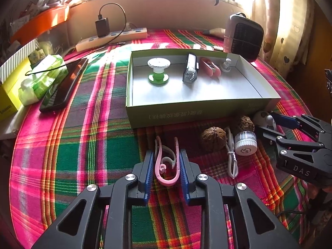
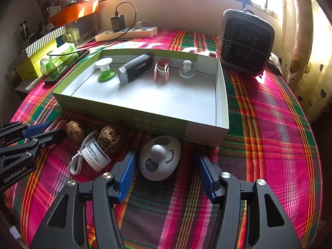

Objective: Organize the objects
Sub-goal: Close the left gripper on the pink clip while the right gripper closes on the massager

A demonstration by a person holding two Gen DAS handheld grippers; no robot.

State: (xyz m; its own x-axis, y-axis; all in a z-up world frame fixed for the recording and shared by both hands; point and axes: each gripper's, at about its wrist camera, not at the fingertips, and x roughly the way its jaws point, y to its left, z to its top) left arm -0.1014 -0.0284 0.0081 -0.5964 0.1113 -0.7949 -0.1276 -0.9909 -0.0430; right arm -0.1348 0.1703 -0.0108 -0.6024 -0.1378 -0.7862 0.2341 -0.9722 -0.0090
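**A:** Plaid cloth, pink-green-orange woven (image 1: 87,145), covers the table. Left wrist view first?

**B:** Left gripper (image 1: 166,166), blue pads, narrowed onto a pink U-shaped plastic clip (image 1: 166,178). Both pads press its outer sides. A grey hook-shaped piece (image 1: 169,155) lies inside the clip's loop. Clip rests on the cloth, just in front of the shallow green cardboard box with white lining (image 1: 197,112).

**A:** Box contents?

**B:** Along the far wall: green-and-white spool (image 1: 158,70), black oblong torch (image 1: 190,68), pink clip-like item (image 1: 210,66), small white knobbed disc (image 1: 225,65). Outside, right of the held clip: two brown wrinkled walnuts (image 1: 213,138), a white looped cord (image 1: 232,157), a small white ribbed-cap jar (image 1: 245,143).

**A:** Right wrist view?

**B:** Right gripper (image 2: 166,172) stands wide. A white egg-shaped gadget with grey knob and panda-like face (image 2: 159,159) lies between the pads. The left-hand pad (image 2: 127,170) looks just beside it; the other is clearly apart. Gadget sits on the cloth against the box's near wall. Brown mesh-fronted heater (image 2: 245,41) stands beyond the box's right corner.
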